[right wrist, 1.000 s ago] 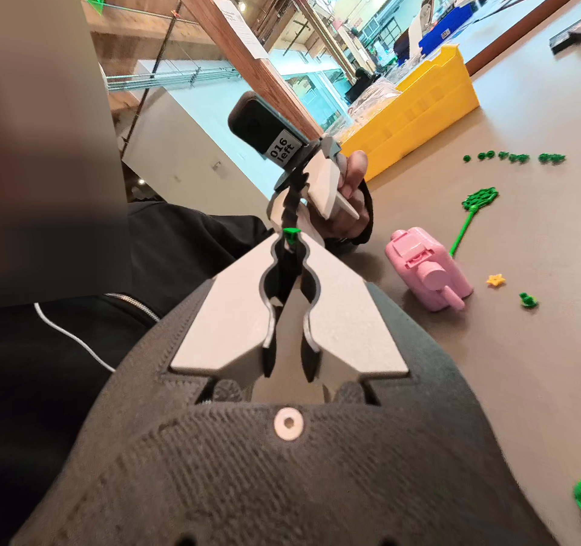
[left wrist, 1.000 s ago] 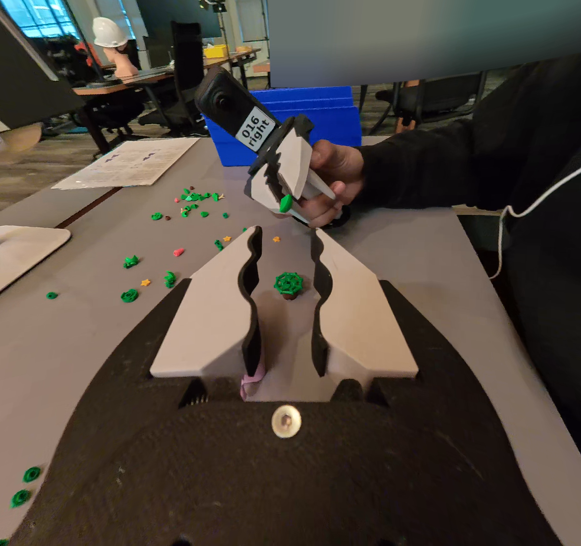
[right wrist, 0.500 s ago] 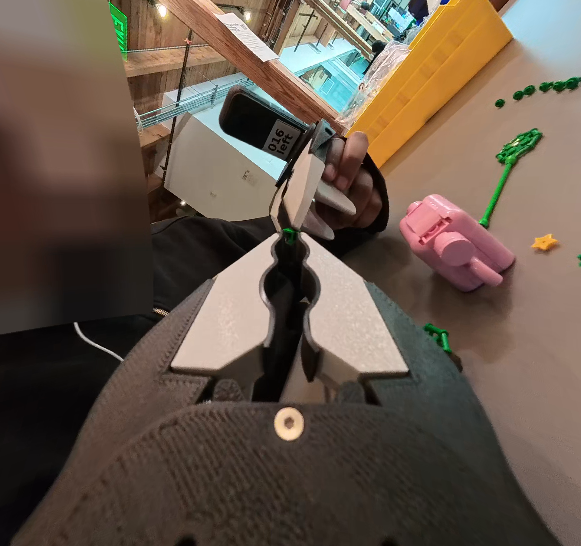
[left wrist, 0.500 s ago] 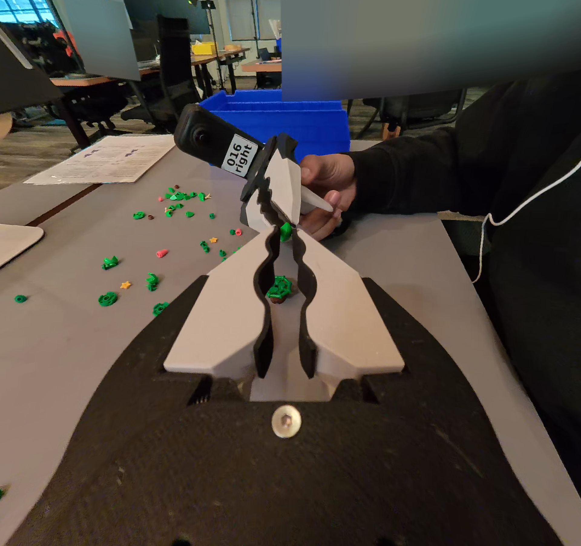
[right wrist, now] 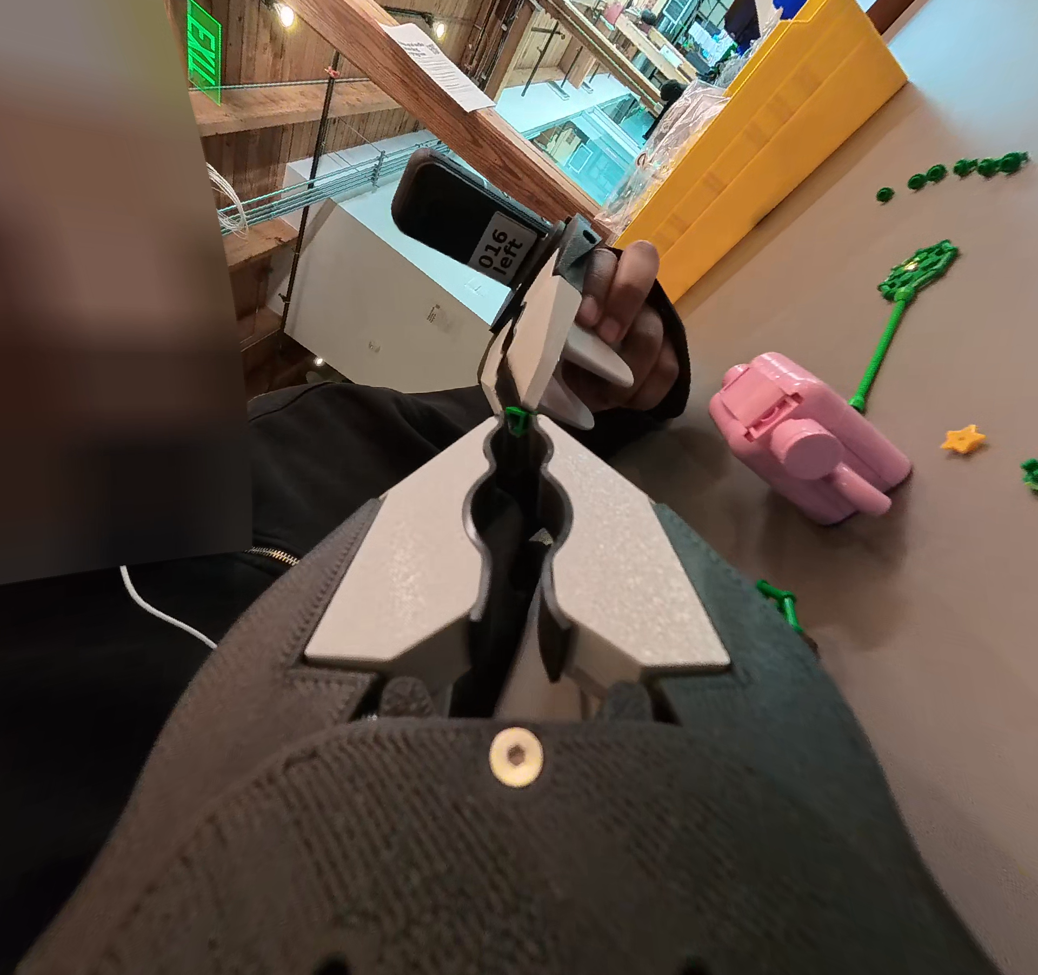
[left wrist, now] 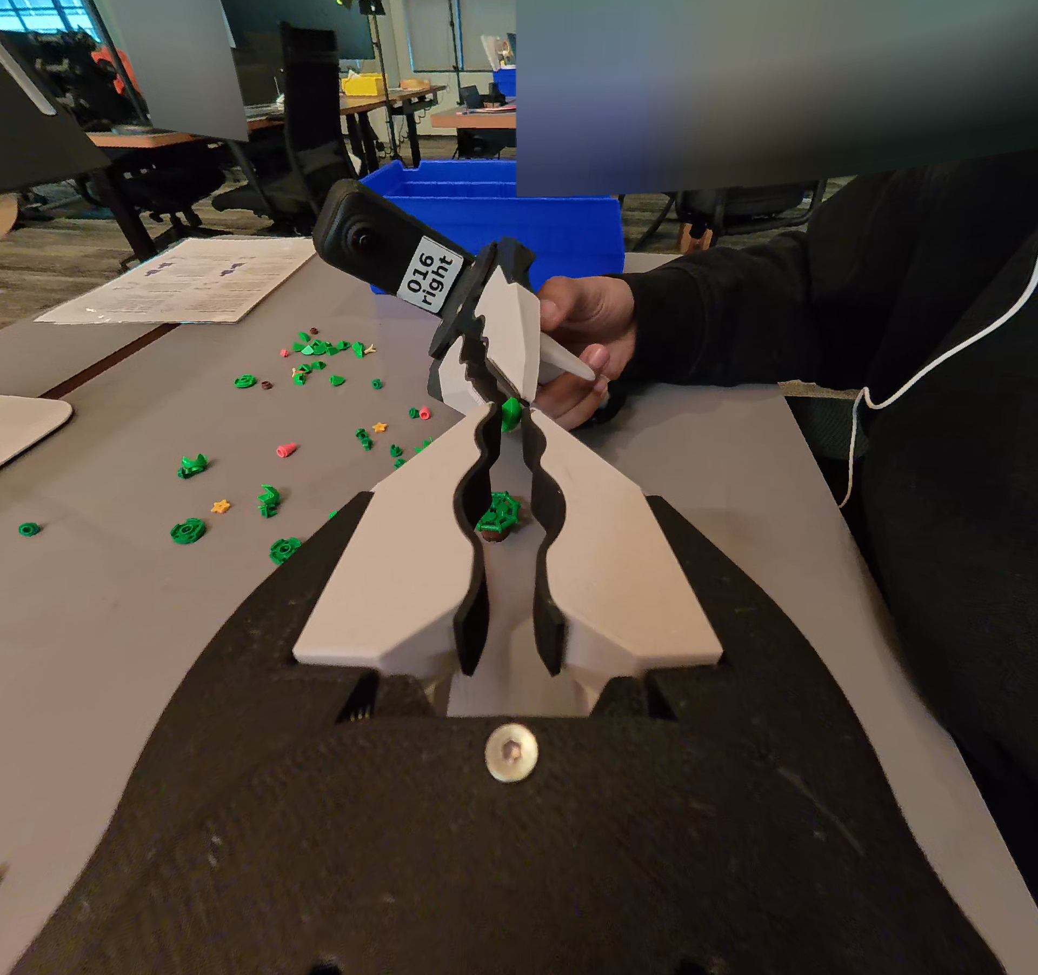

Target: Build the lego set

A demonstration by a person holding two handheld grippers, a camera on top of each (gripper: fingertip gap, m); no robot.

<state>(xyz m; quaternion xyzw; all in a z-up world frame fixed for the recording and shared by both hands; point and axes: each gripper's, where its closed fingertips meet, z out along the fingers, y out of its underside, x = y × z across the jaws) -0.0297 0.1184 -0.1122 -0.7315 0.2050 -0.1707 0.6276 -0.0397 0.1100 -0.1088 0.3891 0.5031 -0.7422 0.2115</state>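
A small green lego piece (left wrist: 510,416) sits between the tips of both grippers, raised above the grey table (left wrist: 702,471). My right gripper (right wrist: 518,424) is shut on it; the piece also shows in the right wrist view (right wrist: 515,421). My left gripper (left wrist: 510,412) has closed in on the same piece from the opposite side, its tips meeting the right gripper's tips (left wrist: 514,399). A round green web-like piece on a brown stud (left wrist: 497,515) stands on the table below, between the left fingers (left wrist: 427,544).
Several small green, yellow and pink lego bits (left wrist: 320,353) are scattered on the left of the table. A paper sheet (left wrist: 185,285) and a blue bin (left wrist: 494,218) lie behind. A pink block (right wrist: 809,437), a green stemmed net piece (right wrist: 893,330) and a yellow bin (right wrist: 786,106) lie beyond the left gripper. The tips of both grippers are at nearly the same place.
My left gripper went from wide open to closed in around the green piece. The right gripper brought that piece down to the left gripper's tips.
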